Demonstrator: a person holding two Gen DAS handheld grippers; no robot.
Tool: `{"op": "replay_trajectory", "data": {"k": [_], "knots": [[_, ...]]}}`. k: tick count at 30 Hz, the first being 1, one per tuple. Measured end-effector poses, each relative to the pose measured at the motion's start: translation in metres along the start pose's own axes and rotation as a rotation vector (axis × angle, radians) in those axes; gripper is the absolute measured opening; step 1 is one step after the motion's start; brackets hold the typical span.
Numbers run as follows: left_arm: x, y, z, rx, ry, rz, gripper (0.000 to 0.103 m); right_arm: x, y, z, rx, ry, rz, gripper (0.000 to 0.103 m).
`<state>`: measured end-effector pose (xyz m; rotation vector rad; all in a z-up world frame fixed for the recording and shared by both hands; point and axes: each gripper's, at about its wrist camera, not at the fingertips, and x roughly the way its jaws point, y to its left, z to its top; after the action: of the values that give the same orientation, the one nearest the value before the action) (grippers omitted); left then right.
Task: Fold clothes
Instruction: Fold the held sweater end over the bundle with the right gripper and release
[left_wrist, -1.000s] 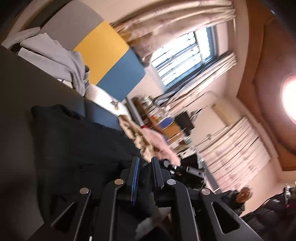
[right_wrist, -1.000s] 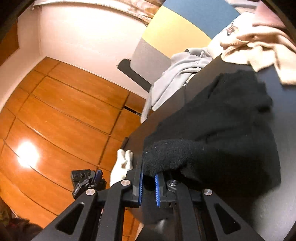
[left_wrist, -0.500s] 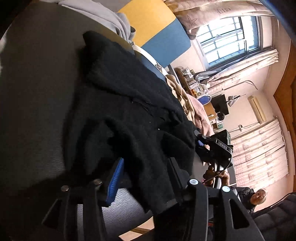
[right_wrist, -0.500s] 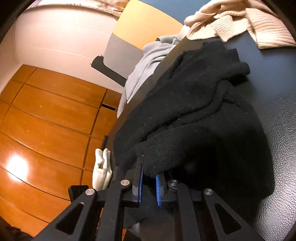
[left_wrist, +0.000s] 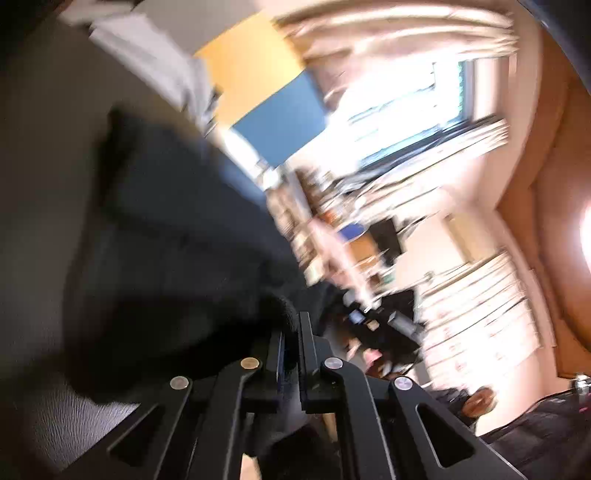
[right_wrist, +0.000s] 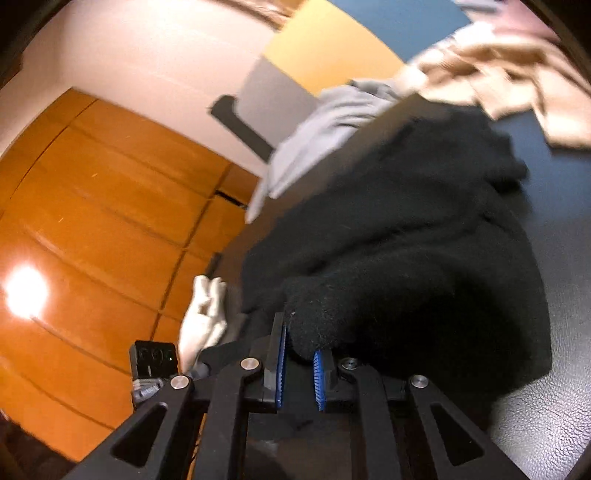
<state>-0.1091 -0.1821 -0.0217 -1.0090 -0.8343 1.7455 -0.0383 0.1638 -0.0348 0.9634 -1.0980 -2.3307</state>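
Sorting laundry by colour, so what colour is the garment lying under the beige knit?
Black garment, clearest in the right wrist view.

no readable text, labels or numbers

The left wrist camera sits just behind the left gripper (left_wrist: 291, 347) and looks forward along its black fingers, tilted slightly downward and rolled, so the room appears slanted. It is very near the rumpled black knitted garment (left_wrist: 177, 236), which fills the view ahead and to the left of the fingers; a bright window (left_wrist: 406, 107) lies far ahead to the right. The picture is blurred.

The right wrist camera sits likewise behind the right gripper (right_wrist: 299, 354), pitched down at the same black garment (right_wrist: 406, 258), which lies just ahead and to the right. Orange wooden panels (right_wrist: 92, 221) lie far to the left.

Both views share the garment, the dark textured tabletop (left_wrist: 44, 166) (right_wrist: 561, 258), a pale grey garment (left_wrist: 155, 62) (right_wrist: 325, 129) and a grey, yellow and blue panel (left_wrist: 258, 85) (right_wrist: 332, 44) beyond.
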Motion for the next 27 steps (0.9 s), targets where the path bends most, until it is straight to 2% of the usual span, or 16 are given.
{"op": "replay_trajectory", "data": {"k": [1, 3, 6, 9, 10, 12, 13, 14, 15, 16, 17, 19, 22, 23, 25, 27], "knots": [[-0.007, -0.008, 0.012, 0.013, -0.031, -0.044, 0.004, -0.004, 0.008, 0.004, -0.017, -0.011, 0.015, 0.014], [-0.015, -0.017, 0.032, 0.036, -0.07, -0.073, 0.004, -0.008, 0.019, 0.015, -0.03, -0.04, 0.049, 0.014], [-0.017, -0.02, 0.069, 0.067, -0.113, -0.079, 0.004, -0.008, 0.03, 0.041, -0.037, -0.076, 0.088, 0.014], [-0.013, -0.004, 0.105, 0.062, -0.135, -0.025, 0.004, 0.003, 0.027, 0.068, -0.027, -0.089, 0.077, 0.014], [-0.006, 0.01, 0.117, 0.019, -0.125, -0.003, 0.004, 0.011, 0.021, 0.077, -0.003, -0.083, 0.068, 0.014], [0.009, 0.04, 0.134, -0.077, -0.119, 0.056, 0.011, 0.024, 0.002, 0.093, 0.064, -0.075, 0.02, 0.015], [0.018, 0.054, 0.138, -0.131, -0.123, 0.093, 0.02, 0.032, -0.015, 0.1, 0.125, -0.069, -0.017, 0.02], [0.026, 0.069, 0.143, -0.183, -0.128, 0.129, 0.021, 0.037, -0.027, 0.102, 0.172, -0.066, -0.013, 0.038], [0.027, 0.079, 0.142, -0.221, -0.148, 0.144, 0.02, 0.041, -0.039, 0.104, 0.219, -0.064, -0.009, 0.054], [0.027, 0.088, 0.141, -0.257, -0.168, 0.158, 0.02, 0.046, -0.052, 0.106, 0.265, -0.061, -0.005, 0.077], [0.024, 0.088, 0.137, -0.247, -0.191, 0.157, 0.021, 0.049, -0.062, 0.107, 0.302, -0.06, 0.003, 0.078], [0.018, 0.083, 0.125, -0.201, -0.239, 0.177, 0.021, 0.042, -0.064, 0.104, 0.285, -0.074, 0.054, 0.078], [0.006, 0.079, 0.103, -0.153, -0.222, 0.244, 0.021, 0.027, -0.053, 0.094, 0.208, -0.08, 0.104, 0.078], [0.003, 0.08, 0.095, -0.142, -0.209, 0.283, 0.021, 0.024, -0.051, 0.091, 0.179, -0.074, 0.109, 0.083], [0.006, 0.086, 0.077, -0.129, -0.183, 0.363, 0.021, 0.022, -0.05, 0.084, 0.125, -0.054, 0.029, 0.093], [0.004, 0.089, 0.06, -0.134, -0.158, 0.397, 0.021, 0.028, -0.063, 0.073, 0.13, -0.011, -0.046, 0.093]]}}
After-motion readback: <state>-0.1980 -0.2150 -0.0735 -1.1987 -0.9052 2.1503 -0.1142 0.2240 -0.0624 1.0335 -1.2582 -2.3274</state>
